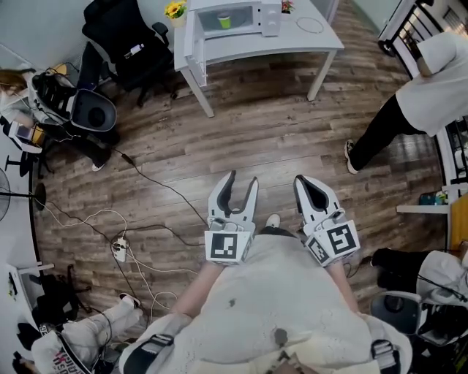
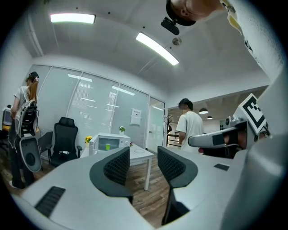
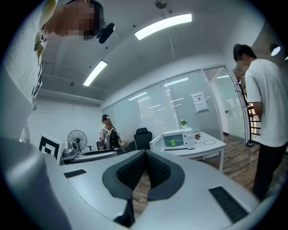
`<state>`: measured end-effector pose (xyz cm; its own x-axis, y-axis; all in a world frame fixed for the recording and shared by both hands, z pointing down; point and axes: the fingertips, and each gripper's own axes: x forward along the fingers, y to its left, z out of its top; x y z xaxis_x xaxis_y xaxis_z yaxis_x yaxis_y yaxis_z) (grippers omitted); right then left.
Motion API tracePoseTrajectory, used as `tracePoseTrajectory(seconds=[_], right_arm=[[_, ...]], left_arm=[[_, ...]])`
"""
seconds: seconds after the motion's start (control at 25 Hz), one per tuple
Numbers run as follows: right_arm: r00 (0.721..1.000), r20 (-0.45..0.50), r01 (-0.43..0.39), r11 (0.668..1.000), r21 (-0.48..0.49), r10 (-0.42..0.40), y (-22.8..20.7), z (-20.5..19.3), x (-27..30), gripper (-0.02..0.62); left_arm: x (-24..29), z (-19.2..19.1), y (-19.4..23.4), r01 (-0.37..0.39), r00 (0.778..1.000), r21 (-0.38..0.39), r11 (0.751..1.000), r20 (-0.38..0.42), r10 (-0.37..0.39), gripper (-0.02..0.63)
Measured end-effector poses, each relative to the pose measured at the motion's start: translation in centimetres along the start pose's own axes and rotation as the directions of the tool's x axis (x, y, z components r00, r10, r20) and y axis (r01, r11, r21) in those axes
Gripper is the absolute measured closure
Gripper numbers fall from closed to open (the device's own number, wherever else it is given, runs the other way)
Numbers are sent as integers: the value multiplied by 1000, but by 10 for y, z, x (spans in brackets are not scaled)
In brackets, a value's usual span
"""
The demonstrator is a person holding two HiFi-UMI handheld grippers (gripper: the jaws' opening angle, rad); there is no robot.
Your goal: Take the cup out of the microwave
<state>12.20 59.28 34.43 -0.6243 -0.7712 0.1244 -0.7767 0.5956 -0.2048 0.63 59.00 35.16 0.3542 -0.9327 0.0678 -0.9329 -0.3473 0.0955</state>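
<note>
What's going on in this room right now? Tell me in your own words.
A person holds a gripper in each hand and stands on the wooden floor, some way from the white table. The left gripper is open and empty; the right gripper is shut with nothing in it. On the table, the microwave has its door open, and the green cup sits inside. Neither gripper has reached it yet.

I find no words or numbers I can read; the paper notice (image 3: pixel 199 102), upper right, is too small.
</note>
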Motion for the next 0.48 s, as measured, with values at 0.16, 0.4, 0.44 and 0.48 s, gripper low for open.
tracePoseTrajectory(seconds=[0.16,0.4,0.44,0.48], right_arm=[[1000,-7,-1,1000,13,1,-16,-4,-16,588],[999,-22,-32,999,25,32,-42,-7,-23,588],[999,-24,-35,999,23,36,-44,-7,-23,588],[999,-26,-38,999,23,39,-45,-8,-22,588]], left_arm=[[4,0,-21,2,1000,26,1000,23,-2,414],[13,-6,-38,-44,999,21,999,-7,45,414],[13,-7,-38,-52,999,18,998,-10,53,414],[14,-9,-39,-57,998,18,998,-10,57,414]])
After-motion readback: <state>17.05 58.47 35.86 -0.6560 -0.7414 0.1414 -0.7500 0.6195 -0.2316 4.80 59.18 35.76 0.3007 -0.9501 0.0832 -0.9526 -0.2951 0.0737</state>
